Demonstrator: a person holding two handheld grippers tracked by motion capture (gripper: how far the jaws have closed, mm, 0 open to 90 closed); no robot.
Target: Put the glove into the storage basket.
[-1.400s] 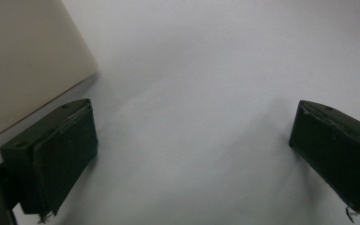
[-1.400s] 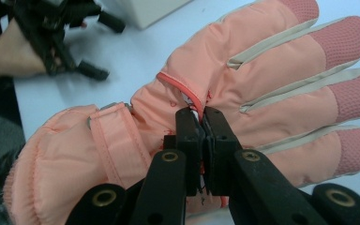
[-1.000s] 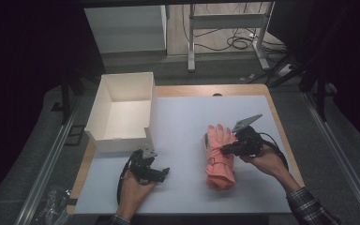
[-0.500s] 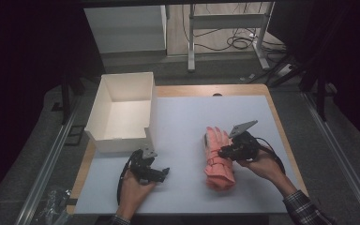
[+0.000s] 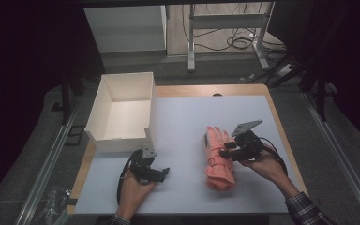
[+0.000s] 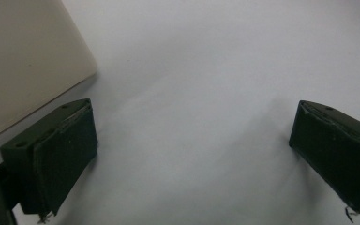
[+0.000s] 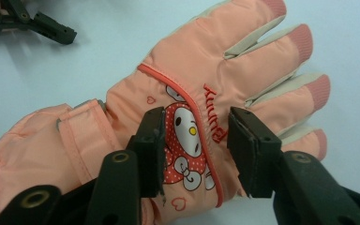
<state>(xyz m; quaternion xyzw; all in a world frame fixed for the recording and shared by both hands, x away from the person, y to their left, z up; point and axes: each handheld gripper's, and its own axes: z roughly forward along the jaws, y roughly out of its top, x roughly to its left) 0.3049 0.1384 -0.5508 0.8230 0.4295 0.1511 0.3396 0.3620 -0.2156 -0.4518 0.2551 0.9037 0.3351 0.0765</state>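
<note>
Closing my right gripper [image 7: 194, 154] on the pink glove [image 7: 201, 93]: jaws straddle the back of the hand over the cartoon patch, pads pressed into the padding either side of it. Not fully clamped, and I can't tell whether they have any real bite; fabric still shows between them. I judge this as the pinch before a lift. The mid-back spot makes sense: thickest padding, so the jaws get a fold to bite, and the glove should hang roughly balanced between cuff and fingers.

From the high view, the right gripper [image 5: 236, 149] comes in from the glove's right side, my right hand [image 5: 262, 161] behind it. The glove [image 5: 218, 157] lies flat on the white table sheet [image 5: 187, 122], right of centre, cuff toward me, fingers pointing away.

My left gripper [image 5: 152, 171] sits low near the front edge, well apart from the glove, jaws spread wide and holding nothing. In its own view only bare sheet lies between the pads [image 6: 65, 154], with the box wall [image 6: 28, 56] just off to one side. Parked there so it stays clear of the pickup but handy to the box.

Further back on the left, the white box [image 5: 122, 112] stands open-topped, nothing visible inside, partly over the table's left edge. Likely drop target for the glove.
</note>
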